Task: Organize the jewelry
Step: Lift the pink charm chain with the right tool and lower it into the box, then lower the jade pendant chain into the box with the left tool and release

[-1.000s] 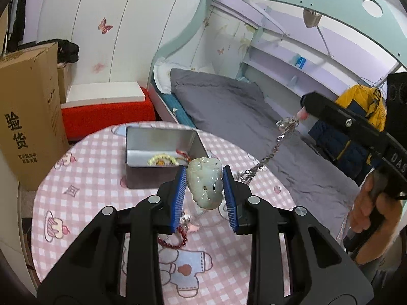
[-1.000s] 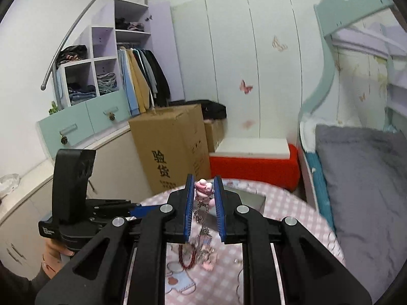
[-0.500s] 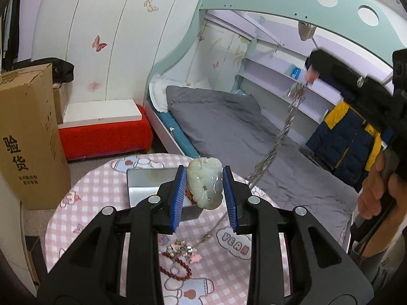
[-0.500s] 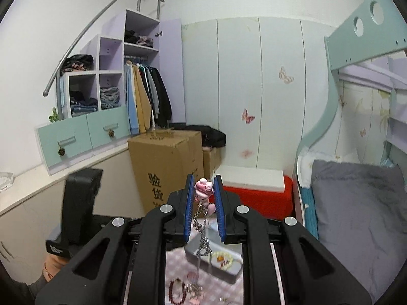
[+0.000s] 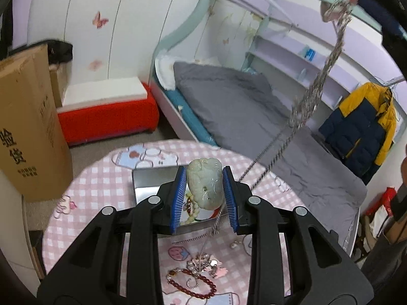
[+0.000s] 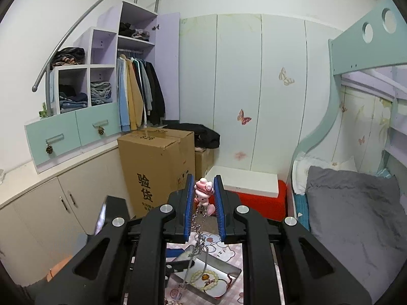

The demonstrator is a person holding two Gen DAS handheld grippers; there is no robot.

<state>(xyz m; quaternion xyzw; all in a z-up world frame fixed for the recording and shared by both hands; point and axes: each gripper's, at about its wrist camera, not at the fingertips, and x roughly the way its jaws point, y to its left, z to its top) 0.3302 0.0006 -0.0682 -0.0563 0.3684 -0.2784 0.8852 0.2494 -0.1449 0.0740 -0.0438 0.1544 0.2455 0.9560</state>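
My left gripper [image 5: 203,178] is shut on a pale green jade pendant [image 5: 204,185], held over the silver tin box [image 5: 152,180] on the pink checked table [image 5: 96,185]. My right gripper [image 6: 202,185] is shut on a pink charm [image 6: 202,189] from which a silver chain [image 6: 198,231] hangs down to the tin box [image 6: 223,292]. In the left wrist view the same chain [image 5: 313,94] runs taut from the top right down to a jewelry pile [image 5: 201,267] on the table. A red bead bracelet [image 5: 190,289] lies in that pile. Beaded bracelets [image 6: 203,277] rest inside the tin.
A tall cardboard box [image 5: 25,132] stands left of the table. A red bench [image 5: 106,117] and a grey bed [image 5: 241,106] lie beyond it. A yellow and navy jacket [image 5: 361,132] hangs at right. Cabinets and a wardrobe [image 6: 101,96] fill the left wall.
The right gripper rose, drawing the silver chain up out of the pile. The left gripper with the jade pendant pulled back, so the tin now sits directly behind the pendant.
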